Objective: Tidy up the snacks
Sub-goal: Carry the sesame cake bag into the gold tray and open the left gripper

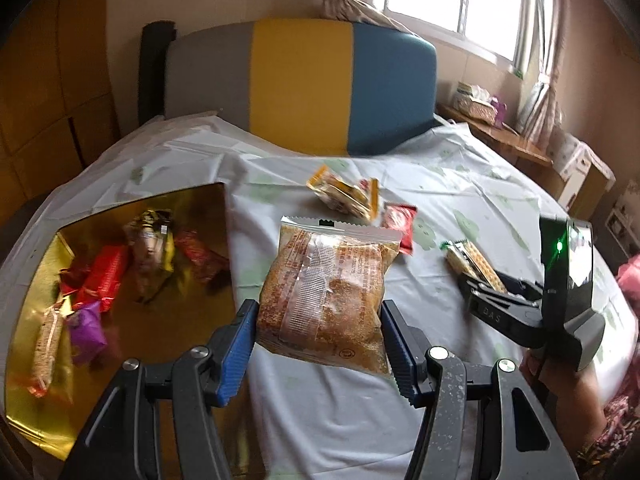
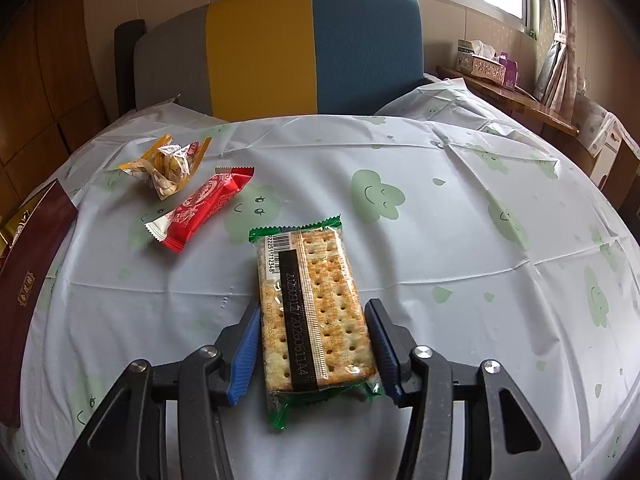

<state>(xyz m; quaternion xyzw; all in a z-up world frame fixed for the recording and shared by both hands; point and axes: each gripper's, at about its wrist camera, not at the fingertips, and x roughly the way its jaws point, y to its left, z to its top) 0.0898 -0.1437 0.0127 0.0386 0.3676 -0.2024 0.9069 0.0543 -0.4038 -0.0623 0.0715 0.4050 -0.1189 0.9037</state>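
While the left tongs (image 1: 318,330) hold a brown snack bag (image 1: 326,296) above the bed at the gold box's (image 1: 192,312) three o'clock, the right tongs (image 2: 312,346) pinch a cracker pack (image 2: 316,312) lying on the sheet (image 2: 460,280).

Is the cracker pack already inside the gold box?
No, the cracker pack lies on the tablecloth between the right tongs, while the gold box sits off to the left.
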